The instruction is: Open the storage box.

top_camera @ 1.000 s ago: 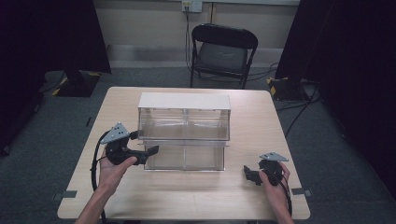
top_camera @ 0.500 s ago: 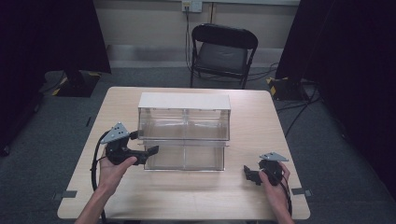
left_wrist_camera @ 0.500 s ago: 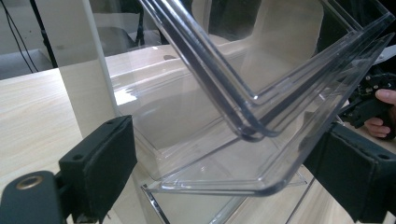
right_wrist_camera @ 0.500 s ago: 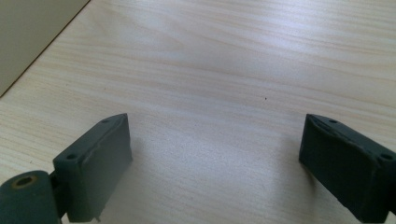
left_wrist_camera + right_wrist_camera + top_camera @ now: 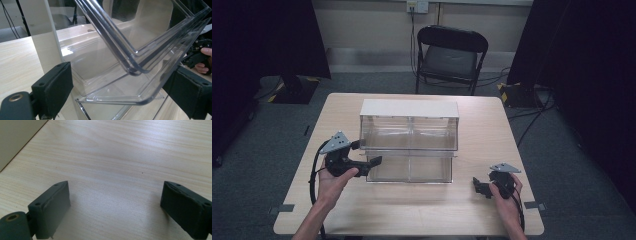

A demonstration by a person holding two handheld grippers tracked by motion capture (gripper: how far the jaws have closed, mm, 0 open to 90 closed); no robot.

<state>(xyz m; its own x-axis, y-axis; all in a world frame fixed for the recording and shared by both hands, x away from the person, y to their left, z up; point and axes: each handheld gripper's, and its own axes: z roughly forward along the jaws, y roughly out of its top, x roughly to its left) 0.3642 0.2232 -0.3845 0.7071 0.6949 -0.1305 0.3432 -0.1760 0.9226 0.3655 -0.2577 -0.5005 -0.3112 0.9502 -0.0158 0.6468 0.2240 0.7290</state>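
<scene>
- Our left gripper (image 5: 364,162) has its jaws spread wide, with nothing pinched; in the left gripper view (image 5: 117,96) the rounded lower edge of a clear plastic drawer sits between them without touching either.
- Just ahead of that claw stands the clear drawer unit (image 5: 409,141): two tiers of transparent bins under a white top, the lower tier (image 5: 409,167) drawn out a little toward us.
- In the left gripper view, the clear drawer unit (image 5: 140,57) crosses the frame tilted, and beyond its far wall we see the other hand (image 5: 203,60) on its gripper.
- Our right gripper (image 5: 482,188) is spread open too, holding nothing; it rests low on the table (image 5: 432,212), well apart from the drawer unit, off to that claw's left.
- In the right gripper view (image 5: 113,206) bare pale wood of the table (image 5: 120,165) lies between and ahead of the jaws.
- Beyond the table's far edge stands a black folding chair (image 5: 451,55) on grey floor.
</scene>
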